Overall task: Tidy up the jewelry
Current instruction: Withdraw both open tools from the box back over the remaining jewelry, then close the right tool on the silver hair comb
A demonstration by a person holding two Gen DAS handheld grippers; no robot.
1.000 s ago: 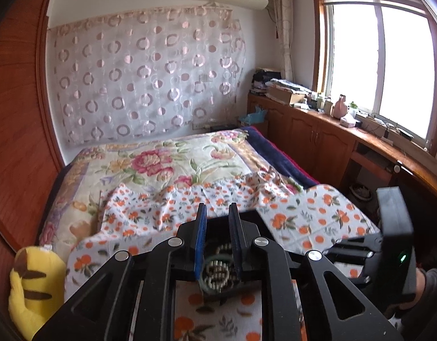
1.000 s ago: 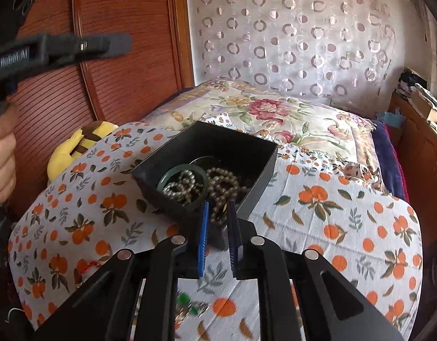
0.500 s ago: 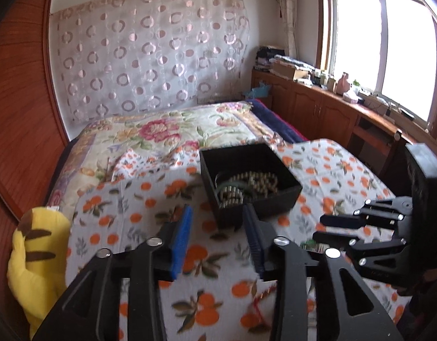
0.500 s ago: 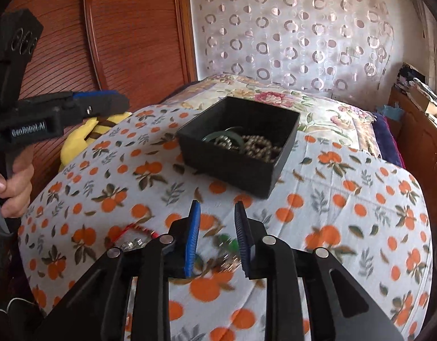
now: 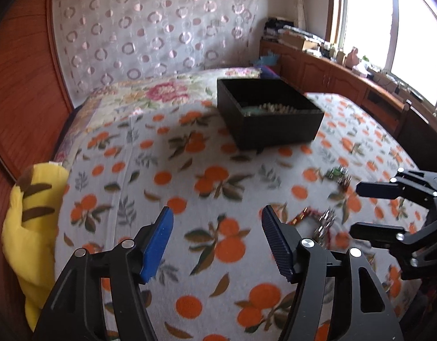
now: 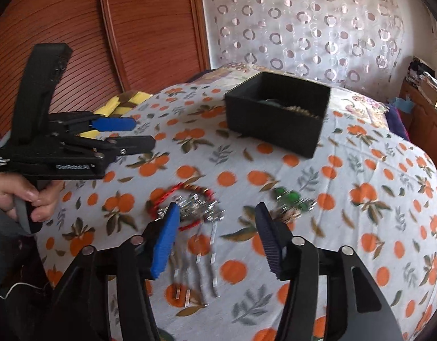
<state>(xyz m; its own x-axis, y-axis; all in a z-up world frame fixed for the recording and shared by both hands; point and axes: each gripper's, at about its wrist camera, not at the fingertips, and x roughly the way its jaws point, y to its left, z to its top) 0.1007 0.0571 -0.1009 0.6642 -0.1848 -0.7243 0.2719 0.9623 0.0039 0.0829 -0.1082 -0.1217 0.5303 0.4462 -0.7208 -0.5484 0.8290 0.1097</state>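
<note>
Jewelry (image 6: pixel 190 207) lies blurred on the cloth (image 6: pixel 360 227), both tongs (image 5: pixel 215 241) (image 6: pixel 218 233) opening and empty, box (image 6: pixel 278 119) contents half hidden

Yellow plush toy (image 5: pixel 33 213) beside orange-print cloth (image 5: pixel 190 170); circle-patterned curtain (image 5: pixel 150 34) behind.

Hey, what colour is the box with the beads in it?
Black. The box shows best in the right wrist view, sitting on the orange-print cloth.
</note>
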